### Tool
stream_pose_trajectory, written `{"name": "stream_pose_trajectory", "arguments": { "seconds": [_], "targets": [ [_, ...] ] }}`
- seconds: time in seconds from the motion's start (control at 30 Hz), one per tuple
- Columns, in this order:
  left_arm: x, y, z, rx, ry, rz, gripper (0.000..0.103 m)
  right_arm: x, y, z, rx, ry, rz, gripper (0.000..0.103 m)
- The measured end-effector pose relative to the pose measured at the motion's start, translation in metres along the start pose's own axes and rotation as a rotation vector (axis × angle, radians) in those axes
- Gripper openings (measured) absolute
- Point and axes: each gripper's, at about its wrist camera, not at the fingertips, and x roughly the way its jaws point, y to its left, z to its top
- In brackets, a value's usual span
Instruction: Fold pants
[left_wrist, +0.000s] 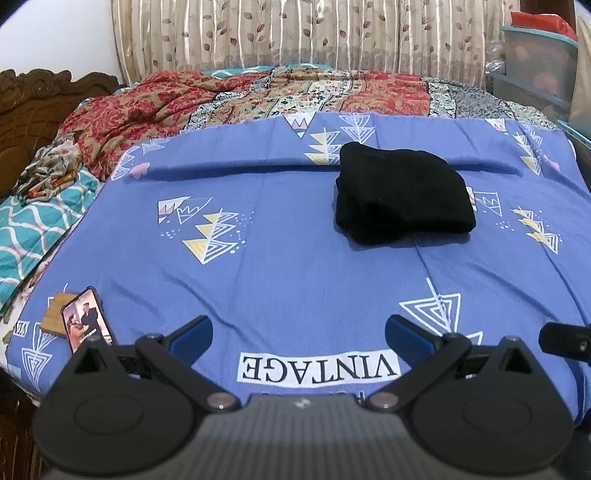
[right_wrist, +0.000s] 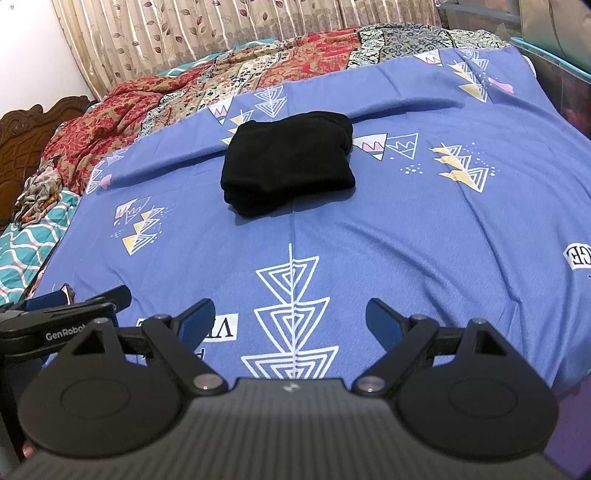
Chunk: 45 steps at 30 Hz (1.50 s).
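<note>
Black pants (left_wrist: 402, 195) lie folded into a compact thick rectangle on the blue patterned bedsheet (left_wrist: 295, 266), toward the far middle of the bed. The same bundle (right_wrist: 290, 162) sits well ahead in the right wrist view. My left gripper (left_wrist: 299, 332) hovers near the bed's front edge, open, with only sheet between its blue pads. My right gripper (right_wrist: 290, 319) is also open and holds nothing, low over the sheet (right_wrist: 406, 240). Both are well short of the pants. The left gripper's side (right_wrist: 70, 306) shows at the lower left of the right wrist view.
A phone (left_wrist: 86, 319) with a lit screen rests on a small brown pad (left_wrist: 55, 312) at the sheet's front left. Crumpled red floral bedding (left_wrist: 155, 107) lies at the back, teal bedding (left_wrist: 33, 229) at left. Plastic storage boxes (left_wrist: 539, 62) stand at far right before a curtain.
</note>
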Motion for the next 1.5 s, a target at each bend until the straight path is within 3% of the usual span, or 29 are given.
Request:
{"name": "stream_pose_trajectory", "arguments": {
  "seconds": [0.37, 1.5],
  "targets": [
    [0.008, -0.003, -0.001, -0.001, 0.061, 0.002, 0.103, 0.0, 0.0, -0.003, 0.012, 0.002, 0.004, 0.09],
    [0.009, -0.013, -0.004, 0.079, 0.051, 0.059, 0.103, 0.002, -0.004, -0.002, 0.015, 0.004, 0.007, 0.09]
  ]
}}
